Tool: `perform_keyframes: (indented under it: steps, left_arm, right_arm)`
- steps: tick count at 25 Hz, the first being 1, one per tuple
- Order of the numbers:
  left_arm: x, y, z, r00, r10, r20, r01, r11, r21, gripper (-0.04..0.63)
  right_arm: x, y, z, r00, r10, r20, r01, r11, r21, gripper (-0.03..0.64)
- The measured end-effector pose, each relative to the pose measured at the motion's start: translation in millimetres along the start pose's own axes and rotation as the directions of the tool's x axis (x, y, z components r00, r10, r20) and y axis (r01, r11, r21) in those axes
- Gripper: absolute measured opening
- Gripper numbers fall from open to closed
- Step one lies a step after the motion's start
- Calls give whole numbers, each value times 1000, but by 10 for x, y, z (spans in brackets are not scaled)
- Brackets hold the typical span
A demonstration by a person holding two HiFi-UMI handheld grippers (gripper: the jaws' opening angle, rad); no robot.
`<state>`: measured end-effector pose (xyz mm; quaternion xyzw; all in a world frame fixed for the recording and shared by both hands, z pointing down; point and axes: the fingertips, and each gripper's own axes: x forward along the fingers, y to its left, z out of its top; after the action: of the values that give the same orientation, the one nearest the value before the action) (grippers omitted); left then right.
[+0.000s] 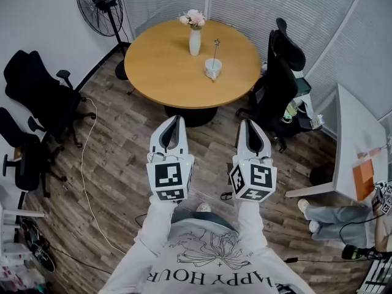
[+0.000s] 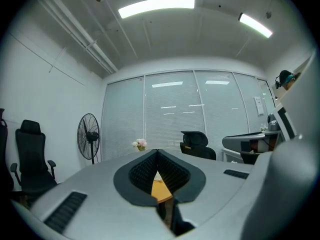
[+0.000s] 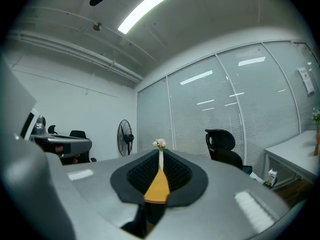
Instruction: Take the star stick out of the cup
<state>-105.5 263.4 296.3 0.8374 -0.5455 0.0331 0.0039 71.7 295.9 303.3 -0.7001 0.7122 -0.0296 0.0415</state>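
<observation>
The star stick (image 1: 216, 49) stands upright in a white cup (image 1: 213, 69) on the round wooden table (image 1: 159, 60), right of a white vase (image 1: 195, 41) of flowers. Both grippers hover side by side over the floor, short of the table's near edge, and point at it. My left gripper (image 1: 177, 119) is shut and empty; its tips meet in the left gripper view (image 2: 157, 151), with the table (image 2: 161, 189) showing below them. My right gripper (image 1: 248, 122) is open by a narrow slit and holds nothing. The vase (image 3: 160, 160) shows through that slit.
A standing fan (image 1: 101, 2) is at the back left. Black office chairs stand at the left (image 1: 40, 87) and at the table's right (image 1: 282, 72). A white desk (image 1: 355, 146) and a seated person's legs (image 1: 334, 216) are at the right. A cable (image 1: 86, 164) trails across the wood floor.
</observation>
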Motion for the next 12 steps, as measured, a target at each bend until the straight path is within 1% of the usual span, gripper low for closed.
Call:
perform_keyframes:
  steps: [1, 10, 12]
  left_arm:
    - [26, -20, -8, 1000, 3, -2, -3, 1000, -1, 6]
    - [266, -110, -77, 999, 22, -26, -22, 1000, -4, 6]
    - [314, -103, -90, 999, 23, -32, -23, 1000, -2, 6]
  right_arm:
    - [23, -24, -9, 1000, 7, -3, -7, 1000, 2, 26]
    - [242, -194, -89, 999, 33, -23, -32, 999, 18, 26]
    - [296, -203, -113, 999, 39, -32, -39, 999, 23, 40]
